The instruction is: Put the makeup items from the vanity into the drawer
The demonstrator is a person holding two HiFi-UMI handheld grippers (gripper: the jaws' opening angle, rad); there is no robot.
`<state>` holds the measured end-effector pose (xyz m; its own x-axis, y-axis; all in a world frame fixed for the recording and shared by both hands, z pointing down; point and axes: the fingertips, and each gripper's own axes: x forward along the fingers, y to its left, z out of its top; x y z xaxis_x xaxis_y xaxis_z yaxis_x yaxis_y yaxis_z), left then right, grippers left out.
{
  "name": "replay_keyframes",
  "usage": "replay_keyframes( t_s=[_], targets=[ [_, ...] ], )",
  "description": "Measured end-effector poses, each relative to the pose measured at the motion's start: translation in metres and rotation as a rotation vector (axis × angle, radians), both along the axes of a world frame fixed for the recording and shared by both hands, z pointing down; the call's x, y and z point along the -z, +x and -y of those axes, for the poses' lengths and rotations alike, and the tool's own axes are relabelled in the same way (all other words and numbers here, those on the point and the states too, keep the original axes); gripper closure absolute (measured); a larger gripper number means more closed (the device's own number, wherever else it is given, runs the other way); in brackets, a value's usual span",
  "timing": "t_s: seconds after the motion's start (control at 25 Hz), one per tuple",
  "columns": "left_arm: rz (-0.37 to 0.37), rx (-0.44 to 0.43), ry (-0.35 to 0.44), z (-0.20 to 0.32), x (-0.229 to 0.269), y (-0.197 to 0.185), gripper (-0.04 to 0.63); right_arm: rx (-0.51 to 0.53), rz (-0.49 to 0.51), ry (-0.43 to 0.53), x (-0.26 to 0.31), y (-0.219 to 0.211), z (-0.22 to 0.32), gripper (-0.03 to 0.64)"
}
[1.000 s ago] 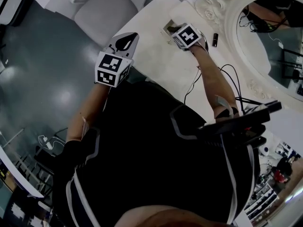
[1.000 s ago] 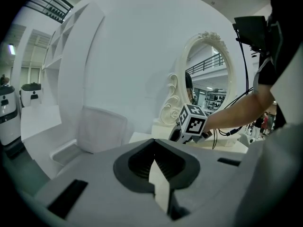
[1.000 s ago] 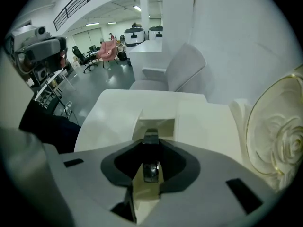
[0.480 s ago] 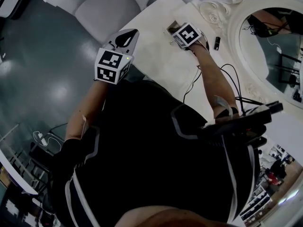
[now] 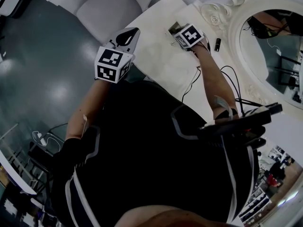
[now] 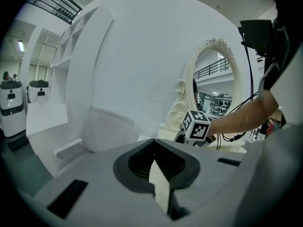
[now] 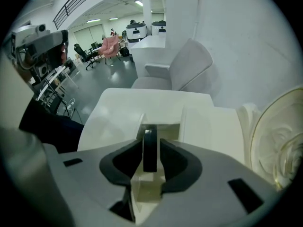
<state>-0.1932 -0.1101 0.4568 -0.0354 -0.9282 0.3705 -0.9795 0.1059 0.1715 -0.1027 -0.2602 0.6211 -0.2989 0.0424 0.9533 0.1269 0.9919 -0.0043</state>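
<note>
**Item 1 – dark makeup item** (image 7: 149, 148): thin, black, seen edge-on and upright. Sits between the fingers of the R gripper (image 7: 150, 161), its upper end poking past the tips. Directly over the open drawer (image 7: 158, 123) in the vanity (image 5: 156, 60) top.

**R gripper:** jaws opening. A narrow gap shows each side of the item, so the pads aren't pressing on it.

**L gripper** (image 6: 153, 150): fingers together, nothing between them. Held off the vanity's front edge, well apart from the drawer, pointing toward the chair (image 5: 102, 8).

**Item 2 – small dark tube** (image 5: 218, 44): lies on the vanity top beside the ornate mirror frame (image 5: 222, 18), near the R gripper but not touching it.
</note>
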Motion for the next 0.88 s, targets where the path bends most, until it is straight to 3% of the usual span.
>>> replay_keyframes(
  t_s=[0.68,0.88],
  targets=[
    [0.026,-0.075,0.011,0.009,0.007,0.002,0.594,-0.122,0.138,-0.029,0.030,0.004,0.007,0.488],
    [0.021,-0.113,0.021,0.016,0.014,0.005,0.594,-0.212,0.260,-0.053,0.063,0.008,0.010,0.488]
  ],
)
